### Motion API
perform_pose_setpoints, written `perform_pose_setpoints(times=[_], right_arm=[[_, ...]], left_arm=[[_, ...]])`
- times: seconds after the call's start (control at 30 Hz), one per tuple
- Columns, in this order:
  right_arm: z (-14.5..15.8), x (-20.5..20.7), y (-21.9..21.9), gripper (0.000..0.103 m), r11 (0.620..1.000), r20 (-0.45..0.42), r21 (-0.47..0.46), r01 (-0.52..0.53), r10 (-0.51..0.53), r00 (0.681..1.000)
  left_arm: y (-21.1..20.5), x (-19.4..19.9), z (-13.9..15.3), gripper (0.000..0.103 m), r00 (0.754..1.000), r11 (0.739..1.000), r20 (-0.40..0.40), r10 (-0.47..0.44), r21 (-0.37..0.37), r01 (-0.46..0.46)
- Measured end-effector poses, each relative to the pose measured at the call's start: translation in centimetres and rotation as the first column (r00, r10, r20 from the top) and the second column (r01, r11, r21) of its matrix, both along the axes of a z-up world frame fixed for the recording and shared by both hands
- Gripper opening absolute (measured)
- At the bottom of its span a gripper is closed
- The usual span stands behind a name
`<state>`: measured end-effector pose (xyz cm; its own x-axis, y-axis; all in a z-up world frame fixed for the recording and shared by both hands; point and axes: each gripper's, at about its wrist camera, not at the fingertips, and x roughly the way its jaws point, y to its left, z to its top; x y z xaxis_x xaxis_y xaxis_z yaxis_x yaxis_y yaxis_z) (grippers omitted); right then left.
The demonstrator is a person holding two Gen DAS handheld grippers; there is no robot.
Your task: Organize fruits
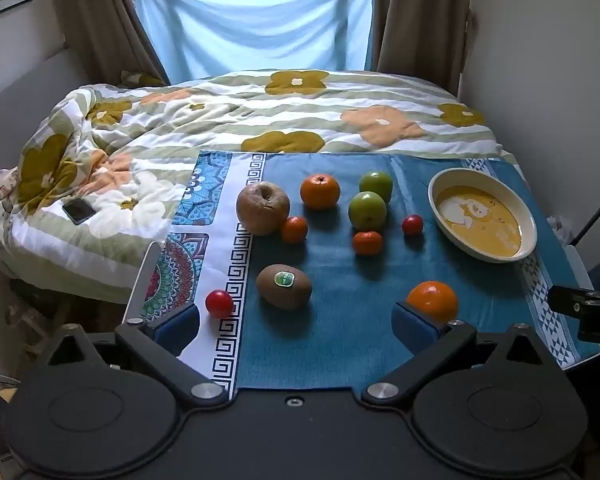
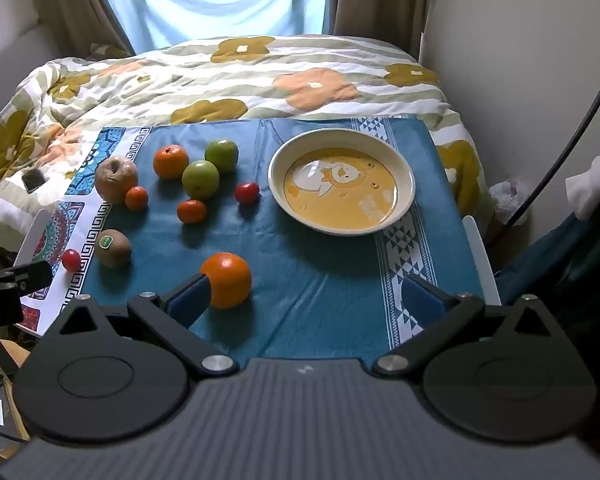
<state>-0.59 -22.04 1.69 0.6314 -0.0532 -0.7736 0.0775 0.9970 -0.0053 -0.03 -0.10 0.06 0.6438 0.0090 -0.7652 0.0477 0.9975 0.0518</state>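
A blue cloth [image 2: 320,280] with patterned borders covers a small table standing against a bed with a floral duvet [image 2: 220,76]. Behind the bed hang brown curtains and a pale blue sheet over the window. A phone [image 1: 79,211] lies on the duvet beyond the cloth's left edge.

The bowl [image 2: 404,168], cream with a yellow cartoon print inside, sits near the cloth's far right corner and holds no fruit.

Fruit lies loose on the left half of the cloth:
- A brown apple [image 1: 263,208], stem hollow up, near the far left border, touching a small tangerine [image 1: 294,229].
- An orange [image 1: 319,191] and two green apples [image 1: 367,210] toward the far edge.
- A second small tangerine [image 1: 367,242] and a cherry tomato [image 1: 412,225] near mid-cloth.
- A kiwi [image 1: 284,286], sticker up, long axis roughly parallel to the near edge.
- A second cherry tomato [image 1: 219,303] on the left border.
- A large orange [image 2: 226,279] near the near edge.

The left gripper [image 1: 296,320] and right gripper [image 2: 314,300] both hover over the near edge, pitched steeply downward, jaws fully spread and holding nothing. The large orange lies just beside the right gripper's left finger; contact cannot be determined.
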Motion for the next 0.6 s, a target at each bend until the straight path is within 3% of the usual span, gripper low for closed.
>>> perform_pose_setpoints(times=[0.6], right_arm=[[0.0, 0.2, 0.2, 0.103, 1.0, -0.003, 0.005, -0.009, 0.01, 1.0]], left_arm=[[0.4, 0.1, 0.2, 0.103, 1.0, 1.0, 0.017, 0.006, -0.001, -0.006]])
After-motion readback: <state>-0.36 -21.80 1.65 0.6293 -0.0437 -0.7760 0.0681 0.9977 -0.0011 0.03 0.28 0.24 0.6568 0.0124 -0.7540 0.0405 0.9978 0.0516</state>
